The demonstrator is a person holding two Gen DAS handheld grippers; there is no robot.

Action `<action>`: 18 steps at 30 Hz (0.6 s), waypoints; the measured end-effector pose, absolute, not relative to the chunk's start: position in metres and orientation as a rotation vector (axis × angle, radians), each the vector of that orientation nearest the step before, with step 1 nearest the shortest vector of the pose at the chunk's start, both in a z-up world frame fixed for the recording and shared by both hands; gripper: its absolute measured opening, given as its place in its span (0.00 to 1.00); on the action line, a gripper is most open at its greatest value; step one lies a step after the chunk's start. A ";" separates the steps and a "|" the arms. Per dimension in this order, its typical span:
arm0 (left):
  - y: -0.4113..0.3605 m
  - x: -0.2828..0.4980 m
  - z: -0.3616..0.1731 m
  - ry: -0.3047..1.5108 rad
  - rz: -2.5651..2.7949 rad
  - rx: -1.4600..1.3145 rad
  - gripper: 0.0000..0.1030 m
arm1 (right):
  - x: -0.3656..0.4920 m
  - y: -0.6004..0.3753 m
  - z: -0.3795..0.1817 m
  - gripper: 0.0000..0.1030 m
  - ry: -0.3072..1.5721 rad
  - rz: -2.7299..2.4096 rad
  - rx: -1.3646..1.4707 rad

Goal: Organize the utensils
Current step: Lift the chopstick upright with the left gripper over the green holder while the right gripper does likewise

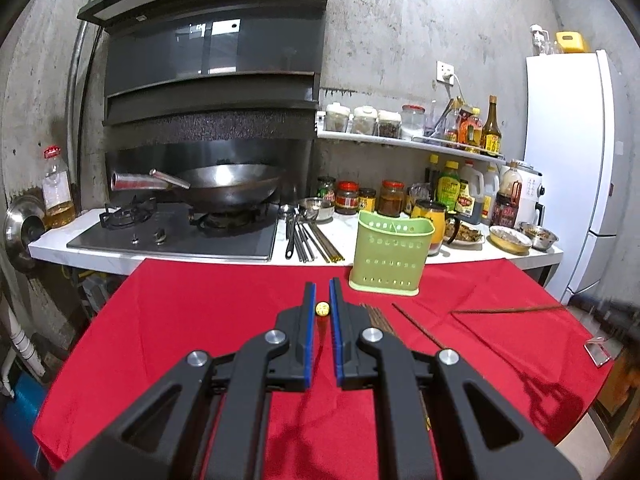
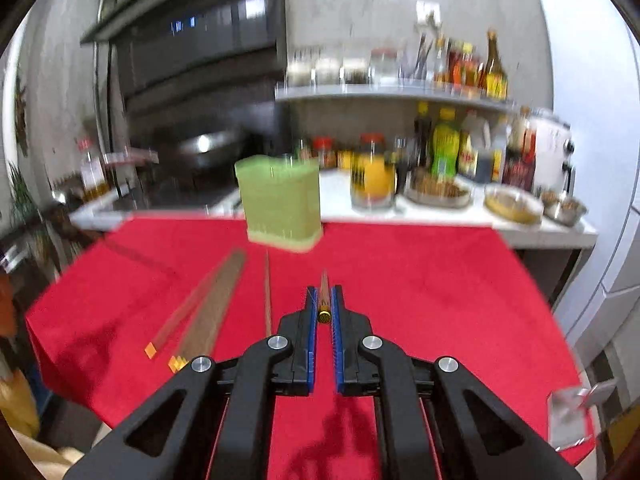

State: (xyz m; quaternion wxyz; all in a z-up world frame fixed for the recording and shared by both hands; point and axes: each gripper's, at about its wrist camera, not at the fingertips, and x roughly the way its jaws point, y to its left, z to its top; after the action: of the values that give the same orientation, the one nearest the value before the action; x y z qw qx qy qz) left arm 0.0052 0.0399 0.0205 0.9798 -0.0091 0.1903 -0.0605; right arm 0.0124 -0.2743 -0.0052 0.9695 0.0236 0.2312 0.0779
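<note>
Right wrist view showed the right gripper [image 2: 325, 300] clamped on a chopstick [image 2: 323, 294] above the red cloth [image 2: 420, 292]. Left gripper [image 1: 322, 294] gripped another chopstick [image 1: 322, 309]. The green holder [image 1: 390, 256] stood at the cloth's far edge.

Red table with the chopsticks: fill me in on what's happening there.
A person is sorting chopsticks into the green holder at the back edge of the red table. The right tool is shut on one chopstick, held pointing toward the holder. The left tool grips another chopstick by its gold-capped end. More chopsticks lie loose on the cloth. The holder looks empty so far.
</note>
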 end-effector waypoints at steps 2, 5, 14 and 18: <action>0.040 0.003 0.026 0.364 -0.124 -0.016 0.06 | 0.014 -0.277 0.014 0.07 0.441 0.167 0.058; 0.040 0.001 0.036 0.333 -0.128 -0.007 0.06 | 0.024 -0.278 0.032 0.07 0.425 0.171 0.056; 0.042 0.015 0.047 0.314 -0.127 0.000 0.06 | 0.044 -0.269 0.058 0.07 0.420 0.189 0.012; 0.043 0.023 0.049 0.315 -0.133 0.001 0.06 | 0.057 -0.263 0.064 0.07 0.426 0.196 -0.012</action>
State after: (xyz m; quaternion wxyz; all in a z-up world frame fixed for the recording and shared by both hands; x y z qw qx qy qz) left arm 0.0229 0.0430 0.0491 0.9854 0.0006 0.1570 -0.0664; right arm 0.0566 -0.2634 0.0641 0.9727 -0.0058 0.2109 0.0971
